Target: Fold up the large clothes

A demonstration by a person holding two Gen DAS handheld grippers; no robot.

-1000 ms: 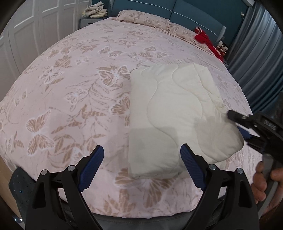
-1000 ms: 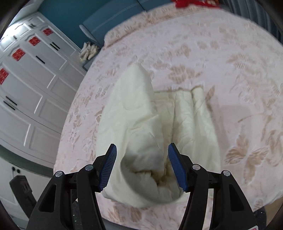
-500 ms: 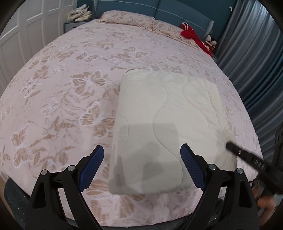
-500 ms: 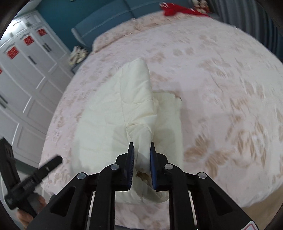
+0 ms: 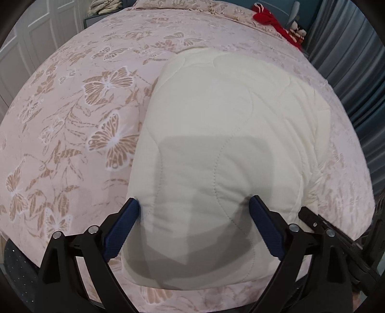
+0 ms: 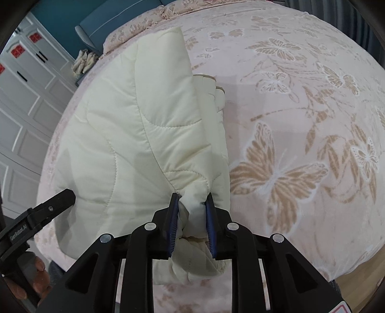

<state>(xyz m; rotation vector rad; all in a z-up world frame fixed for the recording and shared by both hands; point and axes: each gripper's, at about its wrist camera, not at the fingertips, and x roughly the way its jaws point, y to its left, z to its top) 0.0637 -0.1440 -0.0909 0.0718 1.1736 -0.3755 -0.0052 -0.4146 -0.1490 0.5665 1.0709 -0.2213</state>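
A cream quilted garment [image 5: 226, 134] lies folded on the bed near its front edge. My left gripper [image 5: 195, 209] is open, its blue pads on either side of the garment's near left corner, not closed on it. My right gripper [image 6: 191, 202] is shut on the garment's [image 6: 134, 134] near right corner, pinching a bunched wad of fabric and lifting that edge off the bed. The right gripper's black finger [image 5: 320, 224] shows at the lower right of the left wrist view. The left gripper's finger [image 6: 45, 209] shows at the lower left of the right wrist view.
The bed has a pink butterfly-print cover [image 5: 72, 115]. Pillows [image 5: 192, 4] and a red item [image 5: 272, 19] lie at the head. White wardrobes [image 6: 21, 96] stand left, grey curtains [image 5: 356, 72] right. A nightstand holds pale cloth [image 6: 84, 60].
My left gripper moved forward until its open pads straddle the garment's near corner. My right gripper closed on the garment's edge and now holds it raised.
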